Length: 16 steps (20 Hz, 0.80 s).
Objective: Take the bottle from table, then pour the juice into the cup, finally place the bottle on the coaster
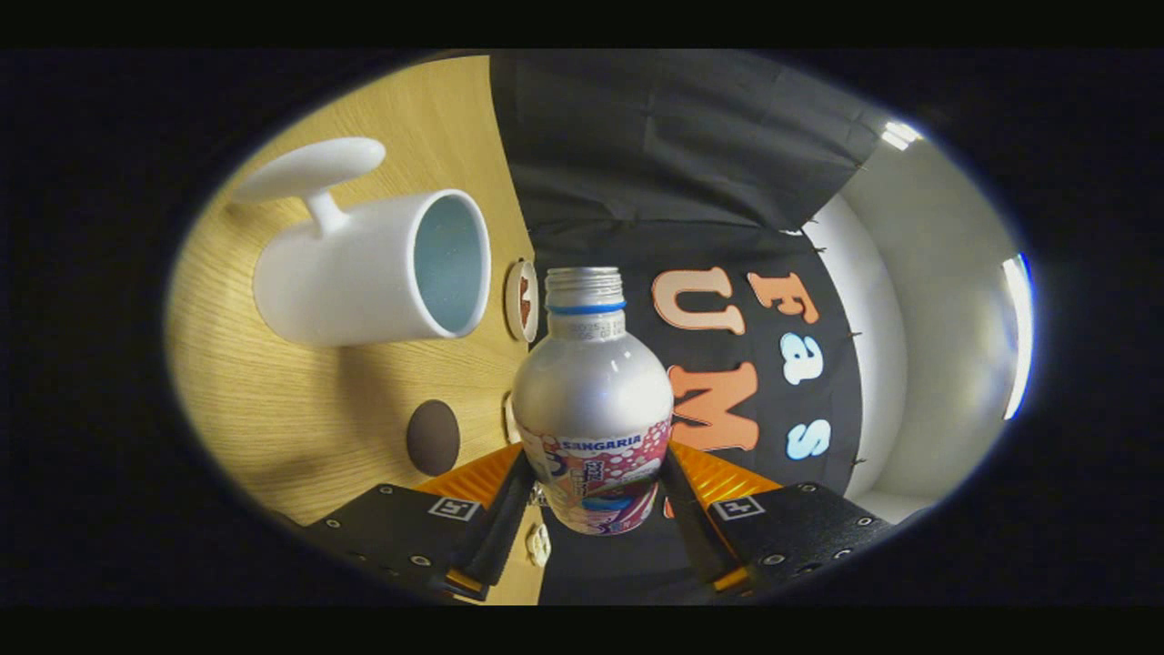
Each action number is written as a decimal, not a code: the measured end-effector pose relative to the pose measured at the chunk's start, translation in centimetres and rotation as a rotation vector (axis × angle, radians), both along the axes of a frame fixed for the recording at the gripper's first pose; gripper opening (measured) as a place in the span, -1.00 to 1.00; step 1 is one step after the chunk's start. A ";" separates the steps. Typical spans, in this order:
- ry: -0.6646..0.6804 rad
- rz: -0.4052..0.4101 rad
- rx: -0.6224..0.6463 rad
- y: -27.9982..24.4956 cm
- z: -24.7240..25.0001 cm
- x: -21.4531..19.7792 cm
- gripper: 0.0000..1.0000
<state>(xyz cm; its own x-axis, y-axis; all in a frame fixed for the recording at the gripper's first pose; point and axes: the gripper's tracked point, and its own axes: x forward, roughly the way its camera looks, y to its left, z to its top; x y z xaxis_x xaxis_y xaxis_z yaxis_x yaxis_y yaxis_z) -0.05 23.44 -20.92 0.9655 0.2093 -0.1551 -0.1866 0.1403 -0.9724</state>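
gripper (593,496): fingers (498,528) closed in on the bottle's lower body, one on each side, both pressing on the label band; bottle held between them
bottle (592,400): silver metal body, printed label low down, threaded neck with a blue ring; cap off, mouth open; lifted clear of the desk, rolled sideways along with the whole view; neck pointing ahead, away from the fingers
cup (368,271): white mug, pale blue inside; stands on the desk, beyond the fingers and to one side of the bottle; open mouth facing toward the bottle neck, near it but apart; handle on the far side from the bottle; inside looks empty, hard to tell
coaster (433,437): dark brown round disc flat on the desk, nearer the fingers than the cup, just beside the bottle's body; nothing on it
desk (273,409): light wood grain; carries cup and coaster; edge running behind the bottle
small round things at desk edge (522,300): between cup mouth and bottle neck; too small to tell what
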 end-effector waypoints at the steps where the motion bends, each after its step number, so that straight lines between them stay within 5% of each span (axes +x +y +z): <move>1: -0.009 0.006 -0.020 0.1 0.0 0.2 0.55; 16: -0.052 0.054 -0.207 0.1 0.2 0.8 0.55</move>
<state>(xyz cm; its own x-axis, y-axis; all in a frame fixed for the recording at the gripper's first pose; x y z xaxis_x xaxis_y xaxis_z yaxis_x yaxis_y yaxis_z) 0.77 23.53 -20.73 0.9616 0.2298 -0.1504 -0.1373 -0.0721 -0.9879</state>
